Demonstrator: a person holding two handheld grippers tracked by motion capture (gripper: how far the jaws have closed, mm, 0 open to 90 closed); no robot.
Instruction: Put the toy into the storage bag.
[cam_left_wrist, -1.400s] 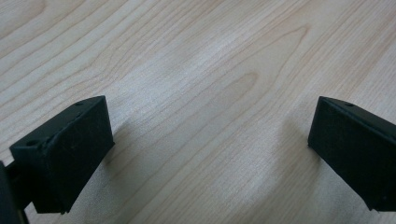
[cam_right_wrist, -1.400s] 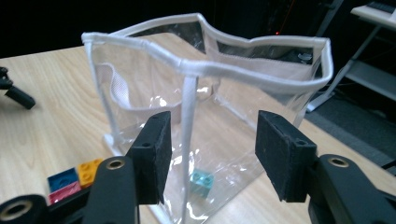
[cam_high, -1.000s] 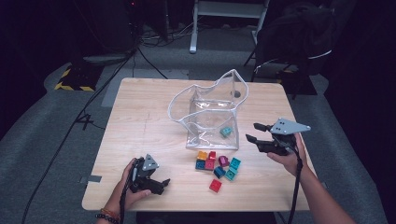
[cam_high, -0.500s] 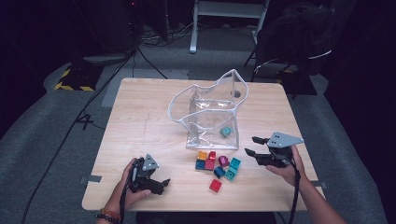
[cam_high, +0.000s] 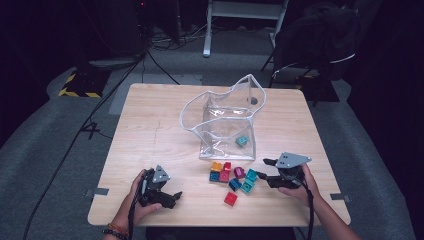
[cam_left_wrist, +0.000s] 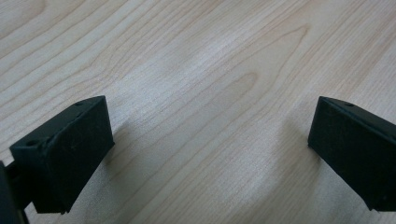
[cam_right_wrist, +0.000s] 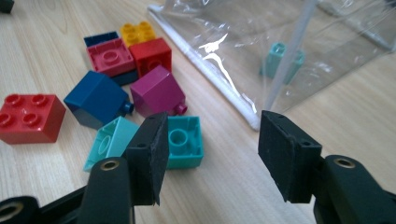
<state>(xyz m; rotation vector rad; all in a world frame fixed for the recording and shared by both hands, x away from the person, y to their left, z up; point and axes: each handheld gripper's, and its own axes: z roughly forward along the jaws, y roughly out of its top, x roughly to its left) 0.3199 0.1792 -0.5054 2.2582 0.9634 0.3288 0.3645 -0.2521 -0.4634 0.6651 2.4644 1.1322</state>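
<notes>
A clear plastic bag (cam_high: 225, 120) stands open mid-table with one teal brick (cam_high: 242, 141) inside. In front of it lie several loose bricks (cam_high: 232, 177). My right gripper (cam_high: 262, 169) is open just right of them, holding nothing. In the right gripper view its gap (cam_right_wrist: 215, 135) faces bare wood, and an upturned teal brick (cam_right_wrist: 184, 142) sits beside the left jaw. Past that are a magenta brick (cam_right_wrist: 156, 91), a blue brick (cam_right_wrist: 95, 98), a red brick (cam_right_wrist: 30, 116) and the bag (cam_right_wrist: 261, 37). My left gripper (cam_high: 175, 198) rests open and empty near the front left edge, over bare wood (cam_left_wrist: 201, 70).
The wooden table (cam_high: 150, 125) has free room on its left half and behind the bag. A dark chair (cam_high: 315, 45) stands beyond the far right corner. Cables (cam_high: 100, 115) run across the grey floor at the left.
My right gripper has come down toward the front and left, close beside the loose bricks. The left gripper has stayed where it was.
</notes>
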